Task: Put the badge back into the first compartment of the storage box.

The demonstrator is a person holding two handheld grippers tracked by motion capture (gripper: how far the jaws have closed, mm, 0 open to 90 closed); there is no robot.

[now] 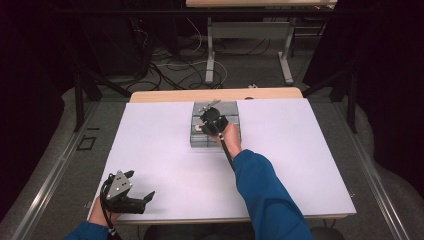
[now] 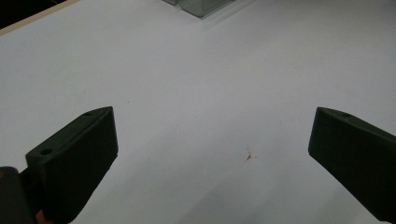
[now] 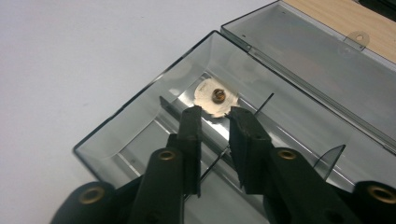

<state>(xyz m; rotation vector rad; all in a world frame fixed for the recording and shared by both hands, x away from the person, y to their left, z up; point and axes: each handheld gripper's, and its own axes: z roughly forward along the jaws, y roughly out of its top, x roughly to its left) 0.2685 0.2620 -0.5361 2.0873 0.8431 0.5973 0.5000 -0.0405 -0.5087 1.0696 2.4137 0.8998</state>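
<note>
High view: fixed above the near edge of the tabletop (image 1: 165, 150), facing forward and down; whole top in frame, floor and cables beyond the far edge.

Left gripper view: low over the tabletop's near left corner, looking along the left gripper (image 2: 212, 154) across bare white surface; corner of the clear box (image 2: 201, 5) at its top edge.

Right gripper view: close, looking steeply down along the right gripper (image 3: 215, 116) into the box by the far edge.

All three views share the box.
</note>
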